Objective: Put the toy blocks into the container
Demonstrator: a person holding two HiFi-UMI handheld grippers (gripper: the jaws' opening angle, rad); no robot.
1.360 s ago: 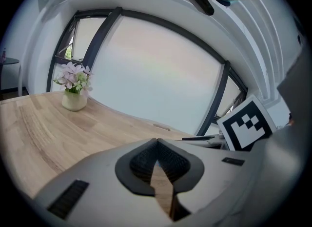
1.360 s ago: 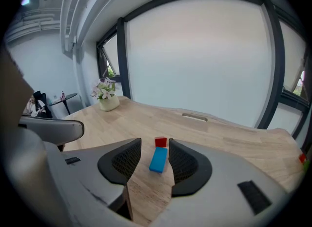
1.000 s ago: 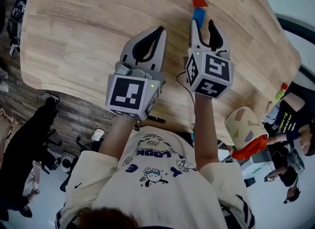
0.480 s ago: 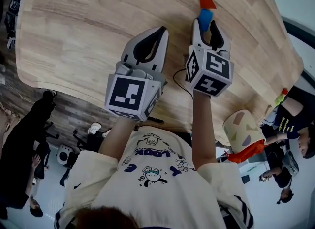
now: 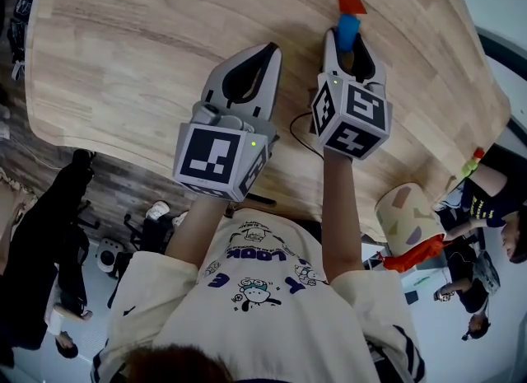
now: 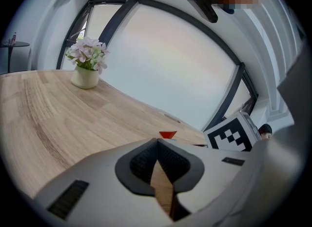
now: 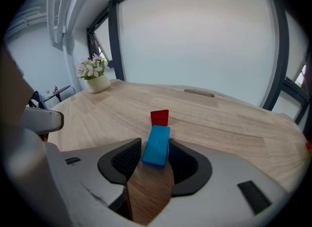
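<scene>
Fingers of right gripper (image 7: 155, 149) straddle the blue block (image 7: 157, 140) (not squeezing); left gripper (image 6: 157, 141) fingers meet, empty.

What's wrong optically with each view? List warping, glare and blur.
Head view: fisheye curves the table edge, light even, all sharp. Left gripper view: heavy barrel warp, dark corners, window washed out. Right gripper view: same warp and dark corners, blue block crisp.

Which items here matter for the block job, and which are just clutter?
Job: blue block, between the right gripper's jaws; red block beyond it; patterned container beside the table.
Clutter: flower pot; bystander near the container.
</scene>
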